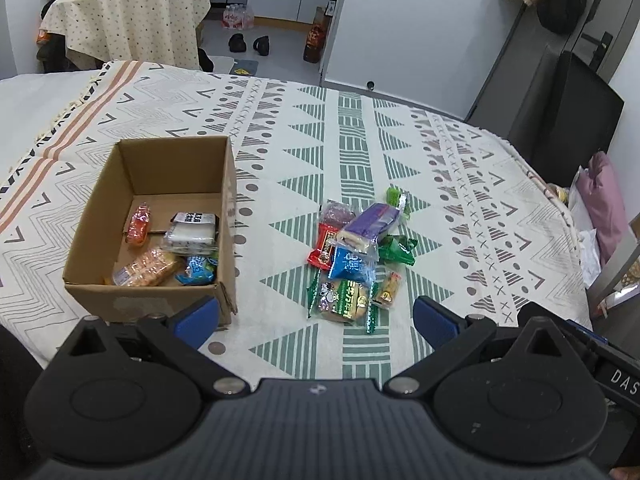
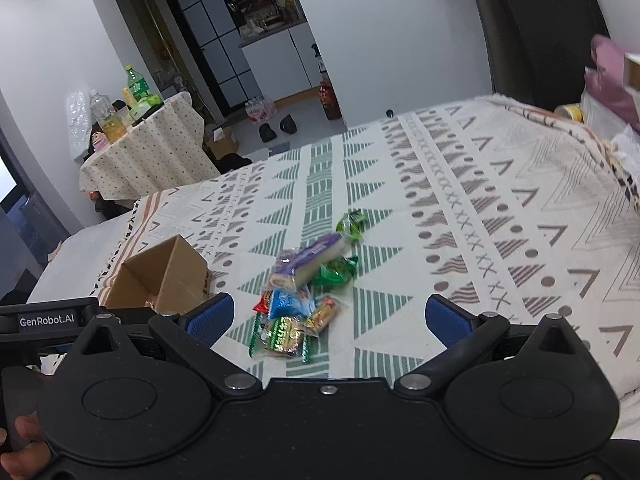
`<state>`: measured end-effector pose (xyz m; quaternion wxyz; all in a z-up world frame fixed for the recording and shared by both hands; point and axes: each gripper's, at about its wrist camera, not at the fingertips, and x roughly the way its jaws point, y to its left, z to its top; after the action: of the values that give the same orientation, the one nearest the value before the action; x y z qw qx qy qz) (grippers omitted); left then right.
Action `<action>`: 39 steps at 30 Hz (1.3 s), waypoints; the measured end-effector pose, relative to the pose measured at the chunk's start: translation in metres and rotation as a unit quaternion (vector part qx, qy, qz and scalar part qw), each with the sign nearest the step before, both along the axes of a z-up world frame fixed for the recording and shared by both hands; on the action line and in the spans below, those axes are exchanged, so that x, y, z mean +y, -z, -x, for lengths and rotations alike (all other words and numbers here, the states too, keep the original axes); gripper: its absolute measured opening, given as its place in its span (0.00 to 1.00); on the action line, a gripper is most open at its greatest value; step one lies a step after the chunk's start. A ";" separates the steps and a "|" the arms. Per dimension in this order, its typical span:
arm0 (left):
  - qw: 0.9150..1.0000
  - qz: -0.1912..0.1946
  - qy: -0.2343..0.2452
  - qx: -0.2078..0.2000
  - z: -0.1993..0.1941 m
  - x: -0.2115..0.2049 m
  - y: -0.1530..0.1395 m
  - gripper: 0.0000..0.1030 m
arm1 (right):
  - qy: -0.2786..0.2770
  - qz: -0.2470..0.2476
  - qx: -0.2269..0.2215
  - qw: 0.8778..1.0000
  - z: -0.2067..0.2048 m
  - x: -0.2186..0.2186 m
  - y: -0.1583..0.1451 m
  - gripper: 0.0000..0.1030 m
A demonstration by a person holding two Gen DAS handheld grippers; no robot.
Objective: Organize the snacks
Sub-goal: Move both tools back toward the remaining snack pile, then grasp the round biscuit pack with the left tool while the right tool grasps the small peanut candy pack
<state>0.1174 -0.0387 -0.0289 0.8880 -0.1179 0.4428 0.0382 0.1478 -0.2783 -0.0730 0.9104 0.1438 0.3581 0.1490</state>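
Both wrist views above snack pile (image 1: 354, 258).

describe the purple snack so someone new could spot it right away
On the patterned bedspread, to the right of the cardboard box, lies a loose pile of snacks. The purple snack sits on top toward the pile's far side. It is the only purple wrapper, long and bar-shaped, lying above a blue packet.

Open cardboard box (image 1: 168, 200) (four packets inside) sits left of a loose snack pile (image 1: 356, 256) on the bedspread.
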 end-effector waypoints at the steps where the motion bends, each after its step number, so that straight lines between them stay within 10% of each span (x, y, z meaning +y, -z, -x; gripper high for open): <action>1: 1.000 -0.001 0.000 0.003 -0.002 -0.001 0.002 1.00 | 0.000 -0.003 0.004 1.000 -0.002 -0.002 0.004 1.00; 25: 0.997 0.005 0.009 0.072 -0.069 -0.018 0.082 0.80 | -0.027 -0.099 0.089 0.991 -0.065 -0.006 0.078 0.61; 39: 0.993 0.008 0.018 0.113 -0.100 -0.020 0.128 0.66 | -0.038 -0.132 0.144 0.980 -0.105 0.012 0.117 0.56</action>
<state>0.2175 -0.0583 -0.1569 0.8321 -0.1120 0.5423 0.0318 0.2532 -0.2659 -0.1903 0.8159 0.2691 0.4679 0.2072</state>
